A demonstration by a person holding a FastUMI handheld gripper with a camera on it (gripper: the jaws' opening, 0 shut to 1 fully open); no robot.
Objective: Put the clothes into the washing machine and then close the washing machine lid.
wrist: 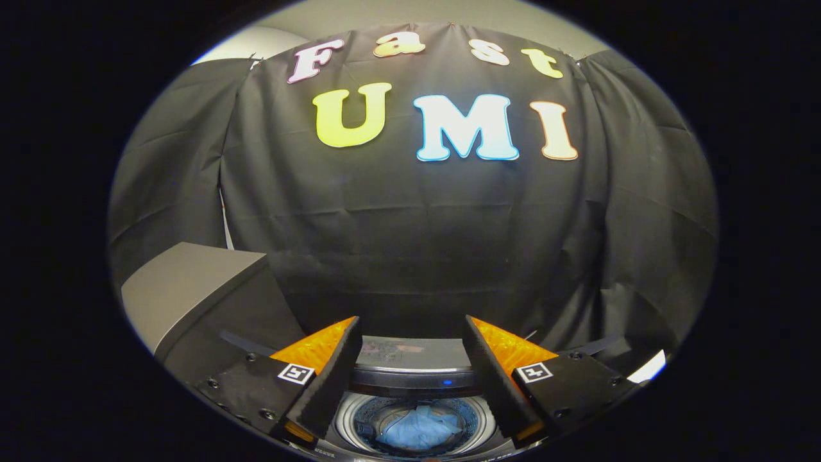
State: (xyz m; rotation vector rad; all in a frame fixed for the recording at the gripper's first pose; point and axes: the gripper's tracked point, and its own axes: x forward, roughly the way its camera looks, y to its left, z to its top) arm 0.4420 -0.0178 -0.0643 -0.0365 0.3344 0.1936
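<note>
One cloth (420,428) already lies in the washer (359,410) drum below my fingers (414,378), which hang released and empty above it, so I judge the raised lid (186,289) comes next.

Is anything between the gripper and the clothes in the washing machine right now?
Nothing visible. The open gripper holds nothing, and the blue clothes lie in the washing machine's drum, seen through the gap between the fingers.
</note>
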